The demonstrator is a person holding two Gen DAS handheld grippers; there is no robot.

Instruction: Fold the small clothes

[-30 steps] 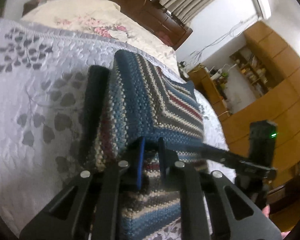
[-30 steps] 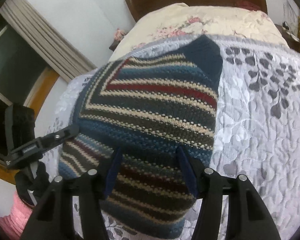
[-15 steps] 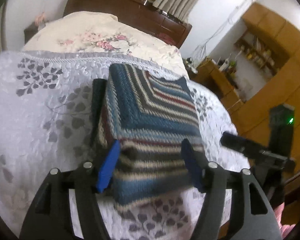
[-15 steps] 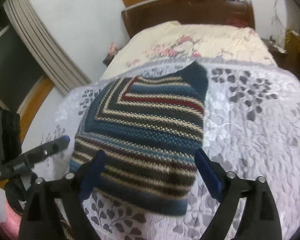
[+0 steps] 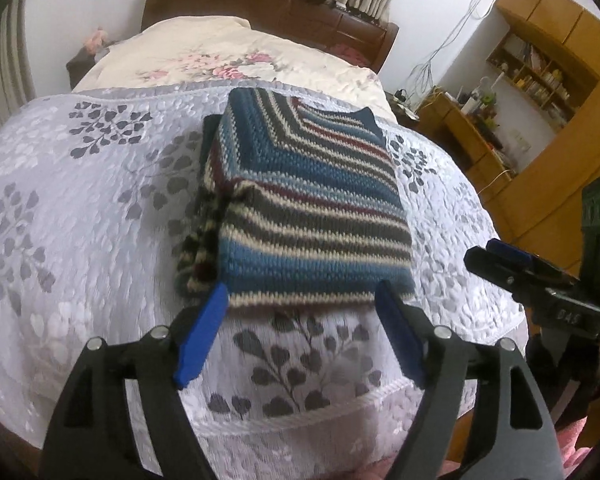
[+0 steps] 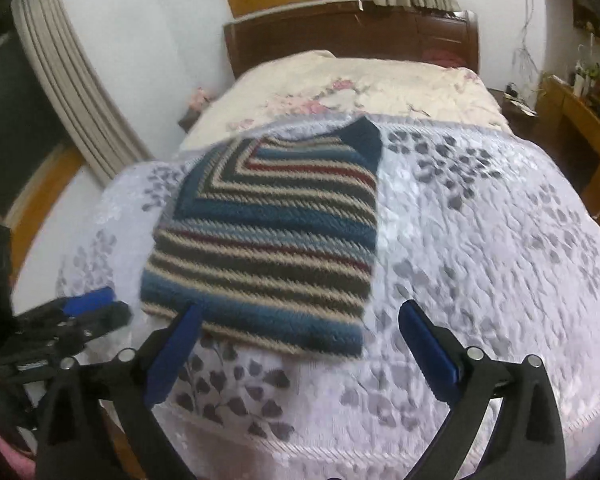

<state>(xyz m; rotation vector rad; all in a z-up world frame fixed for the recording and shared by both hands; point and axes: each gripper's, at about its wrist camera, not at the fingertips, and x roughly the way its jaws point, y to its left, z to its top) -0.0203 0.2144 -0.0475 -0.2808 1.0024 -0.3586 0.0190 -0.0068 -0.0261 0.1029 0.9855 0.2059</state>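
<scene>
A bed (image 5: pixel 80 208) fills both views, covered by a white bedspread (image 6: pixel 480 248) with grey leaf prints, and a cream flowered quilt (image 5: pixel 220 56) lies behind it toward the dark wooden headboard (image 6: pixel 340 40). In the middle of the bedspread lies the striped knitted sweater (image 5: pixel 312 208), folded into a thick square (one striped part sticks out at its left side). The left gripper (image 5: pixel 300 332) is wide open and holds nothing, just before the near edge of the sweater. The right gripper (image 6: pixel 300 344) is also spread open and empty, beside it.
</scene>
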